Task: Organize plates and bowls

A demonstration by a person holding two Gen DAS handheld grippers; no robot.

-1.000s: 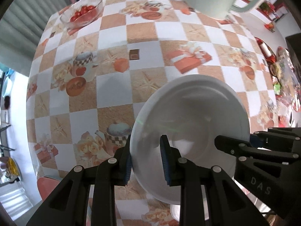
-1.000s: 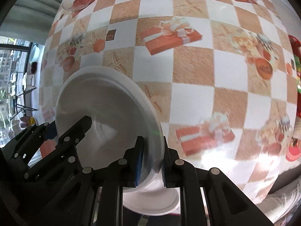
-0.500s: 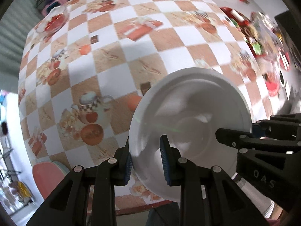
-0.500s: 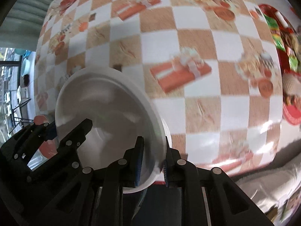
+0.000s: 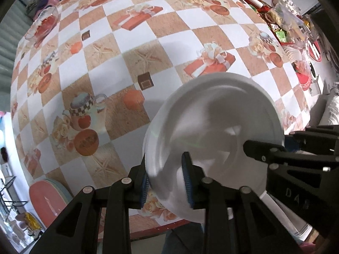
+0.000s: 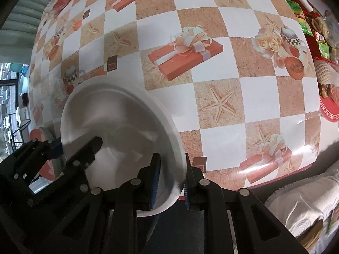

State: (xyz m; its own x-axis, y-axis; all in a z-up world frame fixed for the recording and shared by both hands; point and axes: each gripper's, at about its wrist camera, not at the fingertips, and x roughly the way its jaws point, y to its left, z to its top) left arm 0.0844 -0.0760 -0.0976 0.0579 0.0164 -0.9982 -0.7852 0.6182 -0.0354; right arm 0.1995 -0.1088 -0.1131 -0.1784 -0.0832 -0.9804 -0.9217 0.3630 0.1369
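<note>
A white bowl (image 5: 214, 127) is held between both grippers above the near edge of the checked table (image 5: 131, 42). My left gripper (image 5: 167, 182) is shut on the bowl's left rim. My right gripper (image 6: 169, 180) is shut on the bowl's right rim; the bowl also shows in the right wrist view (image 6: 118, 131). Each gripper appears in the other's view, at the far side of the bowl. The bowl is tilted and looks empty.
A glass bowl of red fruit (image 5: 42, 24) stands at the table's far left. Snack packets and a red tray (image 5: 296, 27) crowd the right side. A pink stool (image 5: 45, 199) stands below the left edge. A white cloth (image 6: 300, 201) lies at lower right.
Both grippers carried the bowl back toward the table's near edge, then slightly forward over it again. The mint mug at the far end has left the view. The grip is unchanged.
</note>
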